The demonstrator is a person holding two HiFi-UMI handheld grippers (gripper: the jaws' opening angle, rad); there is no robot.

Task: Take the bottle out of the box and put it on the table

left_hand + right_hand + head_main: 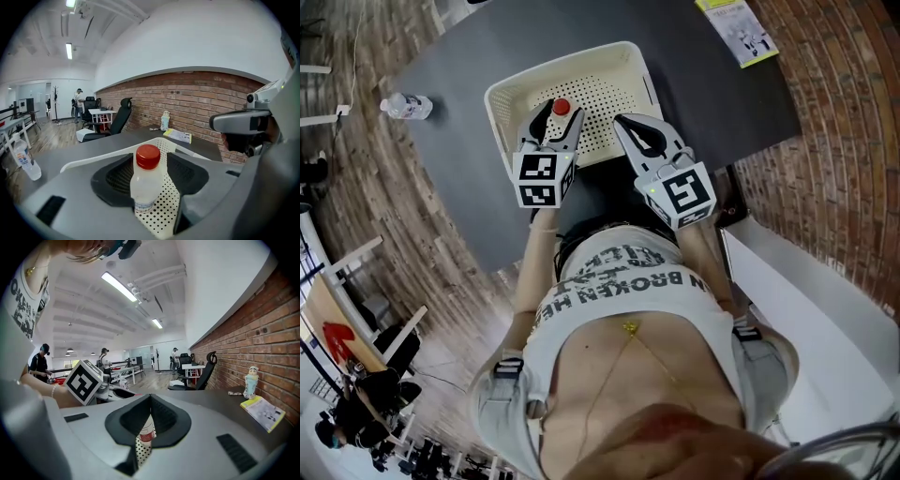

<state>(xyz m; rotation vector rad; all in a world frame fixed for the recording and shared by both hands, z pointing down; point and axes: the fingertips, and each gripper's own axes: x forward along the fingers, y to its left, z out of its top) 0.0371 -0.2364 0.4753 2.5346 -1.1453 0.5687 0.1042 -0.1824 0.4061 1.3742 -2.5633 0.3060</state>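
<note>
Grasp step. Left gripper (149, 161) wide open astride the bottle (145, 183) in the box (516, 94), pads not touching. Right gripper (150, 399) closed, empty. Next: close squarely, then lift.

The person's shirt (628, 279) carries dark block lettering, upside down in the head view. One line seems to read "IN BROKEN HE…"; the line beside it is too creased to read. Print on the yellow-edged booklet (737, 30) is too small.
</note>
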